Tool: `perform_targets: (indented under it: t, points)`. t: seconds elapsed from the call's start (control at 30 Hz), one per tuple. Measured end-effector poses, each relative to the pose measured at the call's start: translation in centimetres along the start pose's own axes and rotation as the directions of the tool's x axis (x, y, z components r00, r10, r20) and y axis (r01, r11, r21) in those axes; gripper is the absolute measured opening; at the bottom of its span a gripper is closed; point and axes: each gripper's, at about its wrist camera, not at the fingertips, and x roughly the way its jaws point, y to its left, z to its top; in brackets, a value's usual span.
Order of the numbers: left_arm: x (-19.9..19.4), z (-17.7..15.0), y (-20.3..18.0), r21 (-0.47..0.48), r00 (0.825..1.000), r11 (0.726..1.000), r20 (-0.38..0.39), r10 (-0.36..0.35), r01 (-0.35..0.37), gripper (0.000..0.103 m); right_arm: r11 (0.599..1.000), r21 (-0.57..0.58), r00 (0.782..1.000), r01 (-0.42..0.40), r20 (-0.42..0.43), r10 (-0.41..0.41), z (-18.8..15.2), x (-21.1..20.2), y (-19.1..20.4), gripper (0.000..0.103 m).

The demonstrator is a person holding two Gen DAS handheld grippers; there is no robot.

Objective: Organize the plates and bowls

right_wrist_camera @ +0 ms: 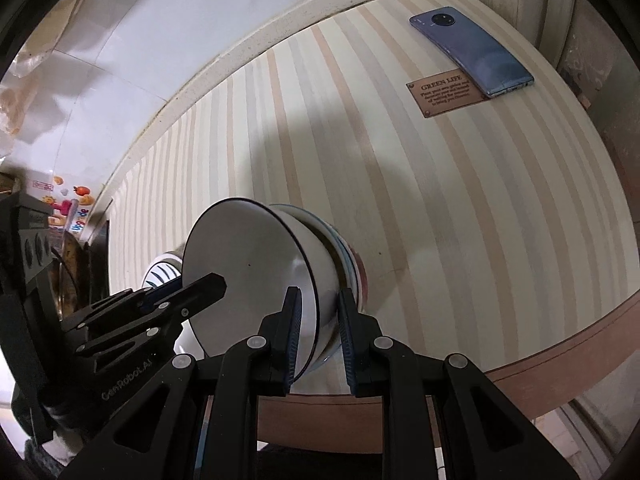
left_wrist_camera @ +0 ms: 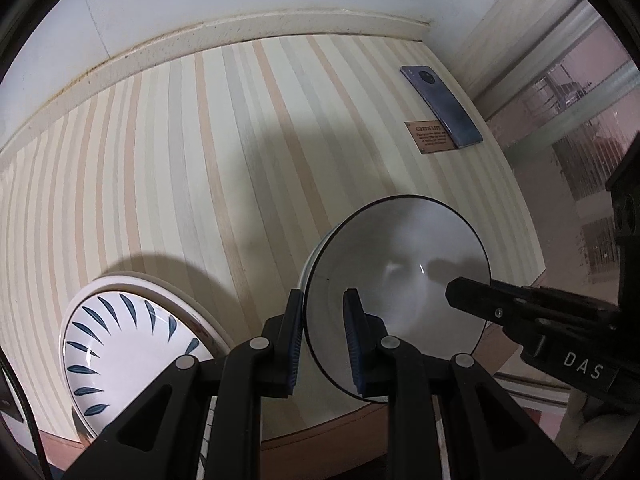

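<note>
Left wrist view: the left tongs (left_wrist_camera: 323, 336) pinch the dark-edged rim of a white bowl (left_wrist_camera: 404, 264), one pad outside the wall and one inside. In the right wrist view, the right tongs (right_wrist_camera: 318, 334) straddle the same bowl's opposite rim, pads close against the wall and seemingly gripping it. The bowl is nested in a second bowl (right_wrist_camera: 348, 258) with a coloured band, both near the front edge of the striped surface (right_wrist_camera: 440, 200). Glazed ceramic like this is probably stiff, fairly heavy, slick and chippable, so the thin rim looks like the only workable hold. A leaf-patterned plate (left_wrist_camera: 120, 344) lies beside it; a phone (right_wrist_camera: 472, 50) and a small plaque (right_wrist_camera: 444, 92) sit well apart.
</note>
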Motion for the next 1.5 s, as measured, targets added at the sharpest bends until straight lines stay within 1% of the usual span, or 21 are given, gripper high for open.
perform_targets:
  t: [0.03, 0.23, 0.3, 0.33, 0.37, 0.4, 0.43, 0.47, 0.53, 0.57, 0.6, 0.63, 0.67, 0.73, 0.8, 0.83, 0.97, 1.13, 1.3, 1.4, 1.5]
  points:
    - [0.0, 0.0, 0.0, 0.003, 1.0, 1.0, 0.001, 0.001, -0.001, 0.018, 1.0, 0.001, 1.0, 0.009, -0.003, -0.009, 0.0, 0.0, 0.0, 0.023]
    - [-1.4, -0.2, 0.1, 0.004, 1.0, 1.0, 0.012, -0.006, 0.006, 0.018, 1.0, 0.022, 1.0, 0.005, -0.01, -0.004, -0.1, -0.6, -0.1, 0.025]
    - [-2.4, -0.4, -0.1, 0.014, 1.0, 1.0, 0.025, 0.0, -0.001, 0.018, 1.0, 0.003, 1.0, 0.026, 0.003, -0.026, -0.5, -1.7, 0.5, 0.041]
    - [-3.1, -0.6, -0.1, 0.019, 0.999, 1.0, 0.037, 0.003, -0.004, 0.018, 0.999, -0.003, 0.999, 0.034, 0.012, -0.034, -0.6, -2.2, 0.8, 0.058]
    - [-4.0, -0.8, -0.2, 0.025, 0.999, 1.0, 0.053, -0.001, -0.001, 0.018, 0.999, -0.021, 0.998, 0.048, 0.033, -0.047, -1.1, -3.1, 1.4, 0.069]
    - [-4.8, -1.1, -0.3, 0.033, 0.998, 0.999, 0.067, -0.006, 0.004, 0.02, 0.998, -0.034, 0.997, 0.056, 0.046, -0.054, -1.3, -3.8, 1.7, 0.074]
    - [-5.6, -1.4, -0.4, 0.045, 0.997, 0.999, 0.078, -0.014, 0.01, 0.023, 0.997, -0.047, 0.996, 0.067, 0.062, -0.064, -1.6, -4.5, 2.2, 0.081]
    - [-6.4, -1.6, -0.5, 0.056, 0.996, 0.998, 0.091, -0.022, 0.017, 0.026, 0.994, -0.065, 0.992, 0.091, 0.088, -0.085, -2.1, -5.5, 2.8, 0.085]
    - [-8.0, -2.2, -0.6, 0.073, 0.993, 0.997, 0.113, -0.034, 0.025, 0.039, 0.99, -0.083, 0.988, 0.116, 0.114, -0.106, -2.6, -6.9, 3.6, 0.088]
    - [-8.8, -2.5, -0.7, 0.086, 0.991, 0.996, 0.126, -0.044, 0.033, 0.043, 0.987, -0.087, 0.984, 0.133, 0.128, -0.121, -3.1, -7.8, 4.1, 0.091]
    - [-9.4, -2.7, -0.7, 0.093, 0.99, 0.995, 0.134, -0.046, 0.034, 0.06, 0.986, -0.089, 0.982, 0.142, 0.139, -0.129, -3.5, -8.4, 4.4, 0.092]
    - [-10.0, -2.9, -0.7, 0.096, 0.989, 0.995, 0.145, -0.034, 0.02, 0.071, 0.984, -0.095, 0.979, 0.149, 0.157, -0.133, -3.9, -9.2, 4.8, 0.093]
    - [-10.5, -3.1, -0.5, 0.099, 0.987, 0.995, 0.155, -0.032, 0.017, 0.074, 0.984, -0.095, 0.977, 0.149, 0.171, -0.131, -4.2, -9.7, 4.9, 0.094]
    - [-11.2, -3.2, -0.2, 0.096, 0.987, 0.995, 0.155, -0.045, 0.03, 0.087, 0.981, -0.097, 0.97, 0.167, 0.196, -0.145, -5.0, -11.1, 5.4, 0.095]
    - [-12.1, -3.4, 0.3, 0.085, 0.984, 0.995, 0.167, -0.06, 0.047, 0.093, 0.979, -0.095, 0.965, 0.18, 0.21, -0.157, -5.7, -12.2, 5.6, 0.096]
    - [-12.6, -3.6, 0.5, 0.081, 0.983, 0.996, 0.176, -0.061, 0.047, 0.098, 0.979, -0.094, 0.964, 0.181, 0.215, -0.157, -5.9, -12.6, 5.6, 0.096]
    - [-13.8, -4.0, 0.5, 0.077, 0.978, 0.995, 0.195, -0.069, 0.055, 0.1, 0.98, -0.087, 0.961, 0.179, 0.227, -0.156, -7.0, -14.1, 6.0, 0.096]
    - [-15.1, -4.5, 0.5, 0.053, 0.977, 0.996, 0.194, -0.087, 0.078, 0.1, 0.983, -0.085, 0.957, 0.163, 0.256, -0.137, -8.4, -16.4, 6.8, 0.097]
    - [-15.8, -4.5, 0.2, 0.051, 0.975, 0.995, 0.202, -0.095, 0.086, 0.1, 0.984, -0.083, 0.954, 0.155, 0.271, -0.127, -8.8, -17.6, 7.2, 0.097]
    - [-15.1, -4.1, 0.1, 0.05, 0.976, 0.995, 0.192, -0.1, 0.092, 0.1, 0.984, -0.086, 0.957, 0.153, 0.262, -0.126, -8.4, -17.2, 6.7, 0.098]
    - [-13.4, -3.3, 0.2, 0.055, 0.982, 0.996, 0.172, -0.082, 0.074, 0.1, 0.99, -0.062, 0.968, 0.124, 0.227, -0.107, -7.8, -15.8, 5.6, 0.098]
